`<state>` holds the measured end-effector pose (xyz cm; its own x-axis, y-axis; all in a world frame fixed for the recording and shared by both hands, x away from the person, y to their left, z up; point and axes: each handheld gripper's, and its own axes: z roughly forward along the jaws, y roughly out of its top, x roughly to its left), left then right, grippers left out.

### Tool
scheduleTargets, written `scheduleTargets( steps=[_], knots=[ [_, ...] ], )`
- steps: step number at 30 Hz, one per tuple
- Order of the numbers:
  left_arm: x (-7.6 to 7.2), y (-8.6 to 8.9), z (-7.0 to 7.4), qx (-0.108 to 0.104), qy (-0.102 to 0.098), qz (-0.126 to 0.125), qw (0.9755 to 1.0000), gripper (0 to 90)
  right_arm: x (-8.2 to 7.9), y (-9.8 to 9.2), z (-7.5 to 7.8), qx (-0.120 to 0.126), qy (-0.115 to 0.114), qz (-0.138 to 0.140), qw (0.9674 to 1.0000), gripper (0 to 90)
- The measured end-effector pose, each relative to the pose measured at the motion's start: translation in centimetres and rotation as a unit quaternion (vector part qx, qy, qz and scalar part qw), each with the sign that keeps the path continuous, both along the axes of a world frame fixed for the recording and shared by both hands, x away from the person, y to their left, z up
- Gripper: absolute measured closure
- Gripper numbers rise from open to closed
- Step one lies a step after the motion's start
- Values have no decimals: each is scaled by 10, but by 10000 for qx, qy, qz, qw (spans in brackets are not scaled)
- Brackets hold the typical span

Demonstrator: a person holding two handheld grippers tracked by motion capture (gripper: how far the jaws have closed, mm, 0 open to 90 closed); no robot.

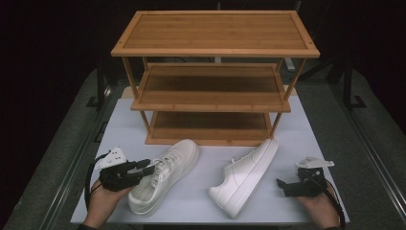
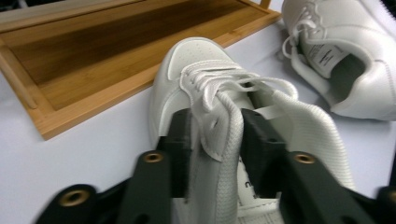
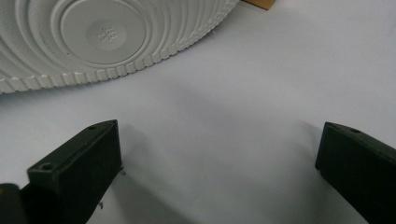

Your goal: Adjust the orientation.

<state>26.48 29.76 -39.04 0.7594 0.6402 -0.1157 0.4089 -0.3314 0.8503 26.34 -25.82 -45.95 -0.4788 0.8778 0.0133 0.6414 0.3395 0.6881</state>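
Observation:
Two white sneakers lie on the white table in front of a three-shelf bamboo rack [image 1: 214,79]. The left sneaker [image 1: 167,175] stands upright, toe toward the rack. My left gripper [image 1: 150,167] is shut on its upper; in the left gripper view the jaws of that gripper [image 2: 217,135] pinch the laced edge of the left sneaker [image 2: 196,60] beside the tongue. The right sneaker [image 1: 245,176] lies on its side with its sole turned right. My right gripper [image 1: 280,184] is open just right of it, apart from it. In the right gripper view the sole [image 3: 102,37] lies beyond the wide-open gripper [image 3: 219,158].
The rack's bottom shelf [image 2: 93,51] sits just behind the left sneaker's toe. The white table top [image 1: 210,155] shows bare between the two sneakers and in front of them. Dark floor and metal rails [image 1: 378,143] flank the table.

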Motion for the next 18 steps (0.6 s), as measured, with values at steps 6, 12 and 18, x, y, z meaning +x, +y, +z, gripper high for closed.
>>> scheduleTargets(
  steps=[6,12,18],
  knots=[
    [-3,5,5,-116,-10,-6,9999,391,0,0,0,-10,12,-4,10000,0],
    [-10,22,11,-127,-107,99,9998,307,0,0,0,-10,18,-6,10000,0],
    [-11,46,9,33,-110,399,9991,221,0,0,1,-16,36,-13,10000,0]
  ],
)
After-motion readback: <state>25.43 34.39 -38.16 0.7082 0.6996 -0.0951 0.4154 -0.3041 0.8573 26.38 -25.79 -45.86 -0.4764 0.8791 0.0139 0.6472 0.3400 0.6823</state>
